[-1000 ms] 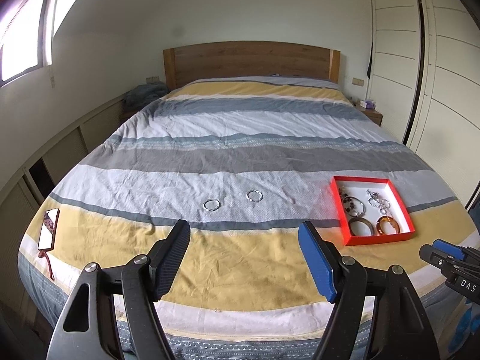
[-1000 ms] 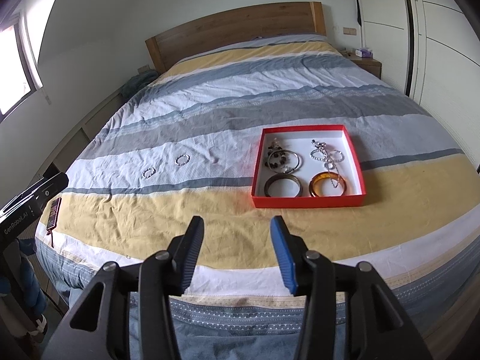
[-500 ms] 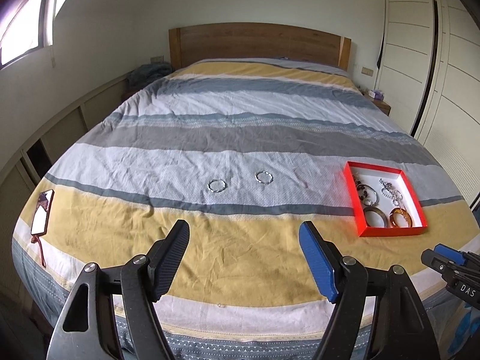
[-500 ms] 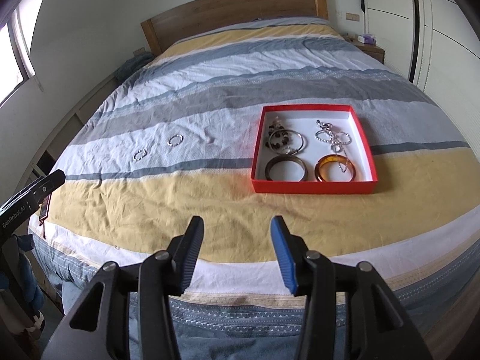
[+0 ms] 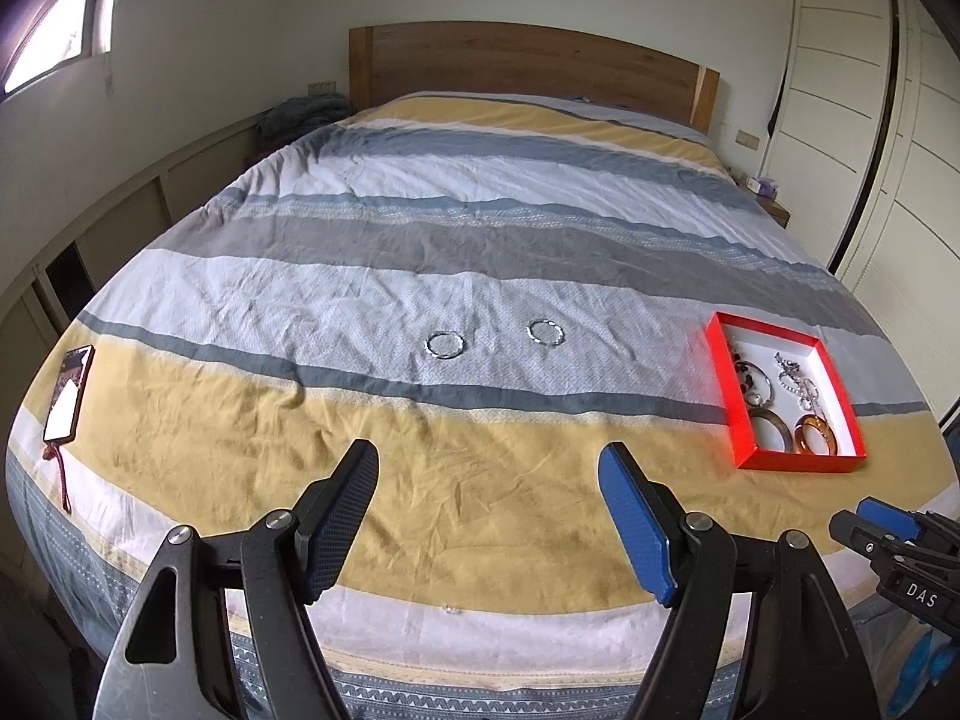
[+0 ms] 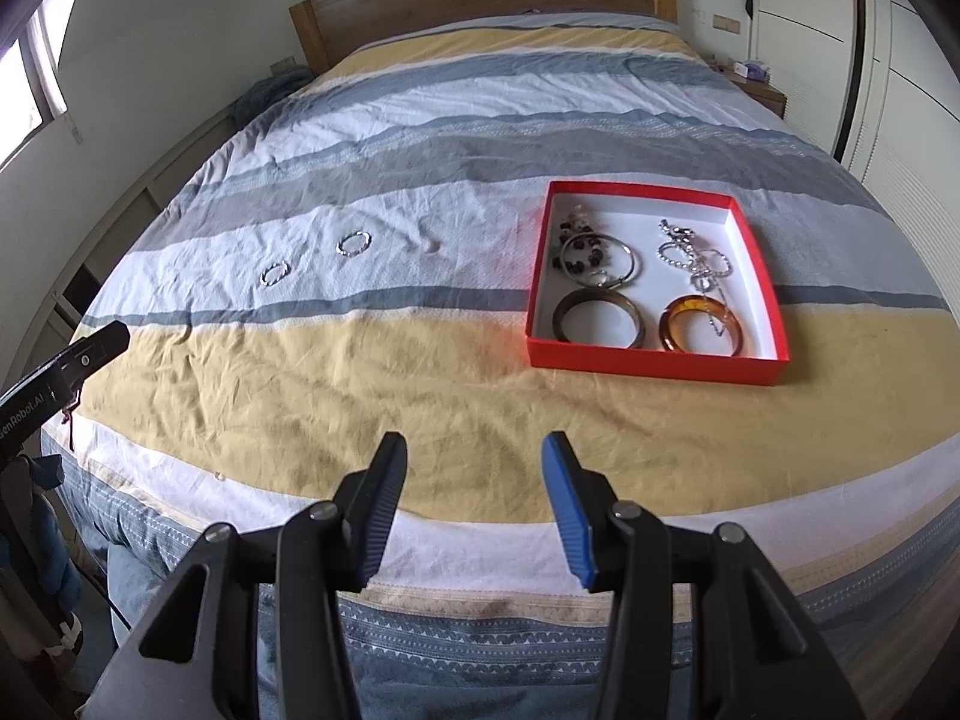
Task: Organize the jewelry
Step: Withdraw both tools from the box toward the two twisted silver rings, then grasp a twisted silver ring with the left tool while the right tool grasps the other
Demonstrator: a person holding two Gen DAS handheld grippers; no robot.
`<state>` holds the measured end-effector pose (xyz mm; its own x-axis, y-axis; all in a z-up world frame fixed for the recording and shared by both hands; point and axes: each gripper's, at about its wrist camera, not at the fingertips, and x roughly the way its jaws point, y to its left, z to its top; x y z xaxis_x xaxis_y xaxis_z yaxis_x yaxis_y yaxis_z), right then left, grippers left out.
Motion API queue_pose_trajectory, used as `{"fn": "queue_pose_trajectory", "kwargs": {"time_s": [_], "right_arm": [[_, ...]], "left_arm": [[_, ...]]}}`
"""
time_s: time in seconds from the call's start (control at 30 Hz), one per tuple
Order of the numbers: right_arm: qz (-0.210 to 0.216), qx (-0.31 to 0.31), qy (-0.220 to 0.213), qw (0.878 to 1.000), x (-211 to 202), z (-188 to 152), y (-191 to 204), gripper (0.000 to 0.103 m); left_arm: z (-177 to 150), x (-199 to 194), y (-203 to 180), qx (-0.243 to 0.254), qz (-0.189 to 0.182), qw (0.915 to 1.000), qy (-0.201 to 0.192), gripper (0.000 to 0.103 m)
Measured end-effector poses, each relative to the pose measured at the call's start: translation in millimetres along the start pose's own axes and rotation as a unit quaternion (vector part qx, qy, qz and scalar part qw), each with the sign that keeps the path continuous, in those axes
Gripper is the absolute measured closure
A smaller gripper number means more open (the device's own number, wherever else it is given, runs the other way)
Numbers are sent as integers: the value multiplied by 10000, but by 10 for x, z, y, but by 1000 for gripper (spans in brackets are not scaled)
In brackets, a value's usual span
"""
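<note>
Two silver bracelets lie loose on a white stripe of the bed [image 5: 480, 228]: one bracelet [image 5: 444, 344] just left of the other bracelet [image 5: 545, 333], apart from each other. In the left wrist view they sit at about 12 o'clock from the left hand-held gripper [image 5: 487, 519], whose jaws are spread wide and hold nothing. At 2 o'clock stands the red box [image 5: 729, 396], white inside, with a dark bangle [image 6: 596, 318], an amber bangle [image 6: 700, 332], a beaded piece with a thin hoop [image 6: 594, 253] and a silver chain [image 6: 693, 255] in it. The right hand-held gripper [image 6: 474, 510] hangs over the bed's near edge, jaws parted and empty, the box at its 1 o'clock. A phone [image 5: 69, 393] lies at the bed's left edge, at 10 o'clock.
</note>
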<state>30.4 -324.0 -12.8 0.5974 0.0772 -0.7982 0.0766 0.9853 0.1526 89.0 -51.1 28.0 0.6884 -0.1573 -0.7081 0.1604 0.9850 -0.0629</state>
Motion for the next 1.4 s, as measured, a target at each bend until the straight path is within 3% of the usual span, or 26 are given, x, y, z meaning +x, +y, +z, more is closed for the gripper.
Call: {"fn": "queue_pose_trajectory", "kwargs": {"time_s": [0.43,0.8,1.03,1.4], "right_arm": [[65,-256,236,9994,265,62,184,57],[169,-504,494,9974,673,218,306,57],[319,-824,527,9947,1073,632,494,57],[749,-1189,454,9890,1971,1492,964,57]], "left_arm": [[-10,184,212,-155,84,9998,106,28],[-38,650,395,-248,184,9984,479,28],[204,1170,718,-511,14,9970,578,28],[692,2227,855,-396,-230,9945,946,32]]}}
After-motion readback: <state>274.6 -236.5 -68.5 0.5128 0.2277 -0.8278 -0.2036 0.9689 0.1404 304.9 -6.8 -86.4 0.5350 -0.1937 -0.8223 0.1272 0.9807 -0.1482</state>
